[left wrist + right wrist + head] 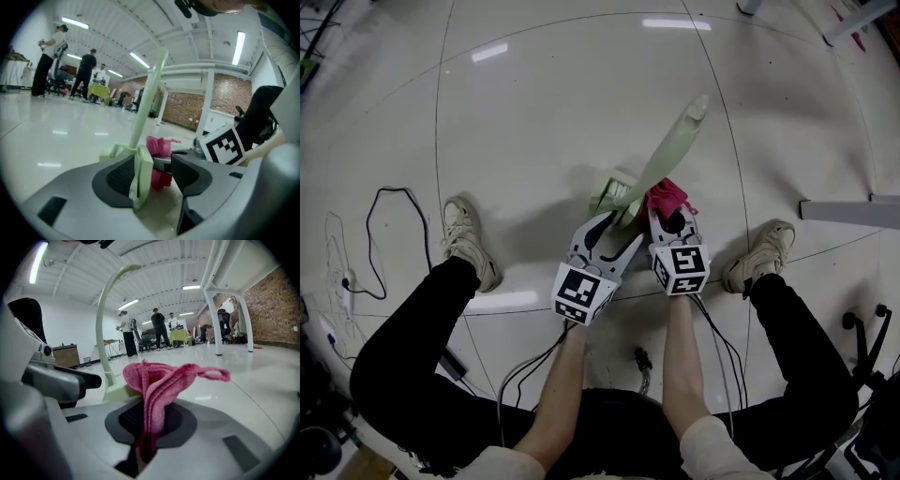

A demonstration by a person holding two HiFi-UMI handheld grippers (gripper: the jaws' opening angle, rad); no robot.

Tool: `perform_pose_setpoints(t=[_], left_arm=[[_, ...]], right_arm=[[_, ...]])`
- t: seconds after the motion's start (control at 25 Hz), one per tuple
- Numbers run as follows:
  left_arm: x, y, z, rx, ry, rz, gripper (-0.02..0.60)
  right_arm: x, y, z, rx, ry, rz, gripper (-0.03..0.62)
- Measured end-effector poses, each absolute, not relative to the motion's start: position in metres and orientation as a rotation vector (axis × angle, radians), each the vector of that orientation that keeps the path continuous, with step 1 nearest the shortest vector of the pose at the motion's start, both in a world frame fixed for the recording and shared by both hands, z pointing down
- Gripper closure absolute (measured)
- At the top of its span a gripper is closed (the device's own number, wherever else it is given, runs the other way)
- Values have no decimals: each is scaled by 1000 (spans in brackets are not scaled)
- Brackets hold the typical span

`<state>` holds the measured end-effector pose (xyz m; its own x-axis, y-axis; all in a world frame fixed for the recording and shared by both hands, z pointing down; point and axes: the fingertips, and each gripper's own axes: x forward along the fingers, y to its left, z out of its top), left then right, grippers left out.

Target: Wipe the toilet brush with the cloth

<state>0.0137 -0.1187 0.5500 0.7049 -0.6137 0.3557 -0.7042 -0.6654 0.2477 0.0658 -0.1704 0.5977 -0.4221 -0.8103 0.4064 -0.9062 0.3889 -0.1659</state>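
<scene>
Right gripper [670, 220] clamped on cloth [667, 195], just beside brush [661, 164]; left gripper [621, 228] spread wide round brush head [617, 192], unclamped. Brush on floor [534, 112], handle [680, 136] tilted away. Wiping likely barely begun; strokes left.

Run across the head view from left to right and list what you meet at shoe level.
In order: black cable → left shoe → left gripper → right gripper, shut on the pink cloth → right shoe → grey bar.

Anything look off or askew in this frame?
The left gripper is open, so the toilet brush is unclamped: its lower end just leans against one pad, handle tilted. The right gripper is shut on the bunched cloth. Nothing spilled or broken.
</scene>
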Motion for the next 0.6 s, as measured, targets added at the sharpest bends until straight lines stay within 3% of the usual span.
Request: perform_pose_setpoints(t=[0.24,0.6], left_arm=[[-50,-159,554,2481,-1156,281,357],[-36,-152,579,2512,-933,376,357]], right_arm=[[54,-131,582,1539,-2396,565,562],[35,-123,588,1449,-2433,585,562]])
